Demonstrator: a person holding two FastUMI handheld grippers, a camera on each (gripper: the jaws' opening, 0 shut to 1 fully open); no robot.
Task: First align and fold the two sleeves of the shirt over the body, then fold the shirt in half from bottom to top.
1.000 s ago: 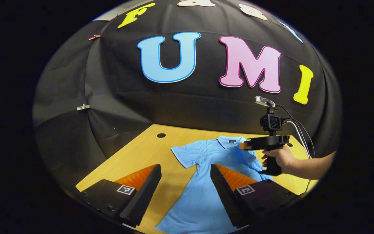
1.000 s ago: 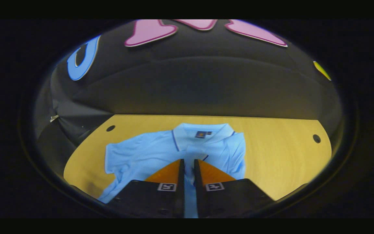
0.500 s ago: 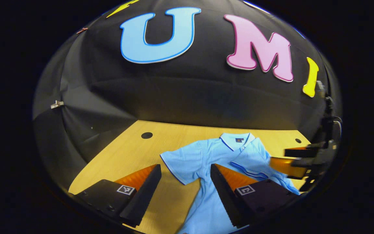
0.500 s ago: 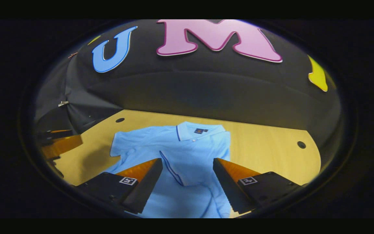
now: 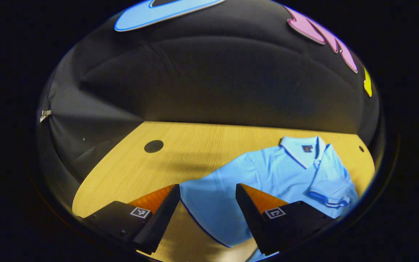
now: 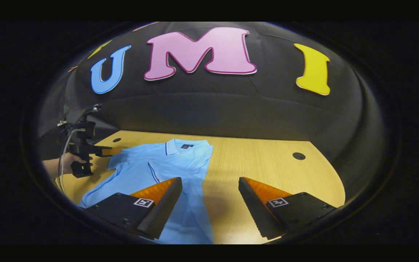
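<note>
A light blue polo shirt [image 5: 267,174] [image 6: 147,167] lies face up on the wooden table [image 5: 195,145] [image 6: 260,163], collar [image 5: 304,147] away from me. Its right sleeve [image 5: 327,185] [image 6: 180,163] is folded onto the body. The left sleeve [image 5: 202,207] lies spread flat between the fingers of my left gripper [image 5: 206,187], which is open and holds nothing. In the right gripper view the left gripper [image 6: 104,150], held by a hand [image 6: 64,162], sits at that sleeve's edge. My right gripper [image 6: 210,180] is open and holds nothing, above the shirt's right edge.
The table has round cable holes [image 5: 154,146] [image 6: 299,155]. Black cloth walls close it in at the back and left. Bare wood lies to the right of the shirt [image 6: 267,171] and to its left [image 5: 140,171].
The right gripper opened, let go of the right sleeve, which now lies on the body, and drew back to the right. The left gripper moved down and in to the left sleeve.
</note>
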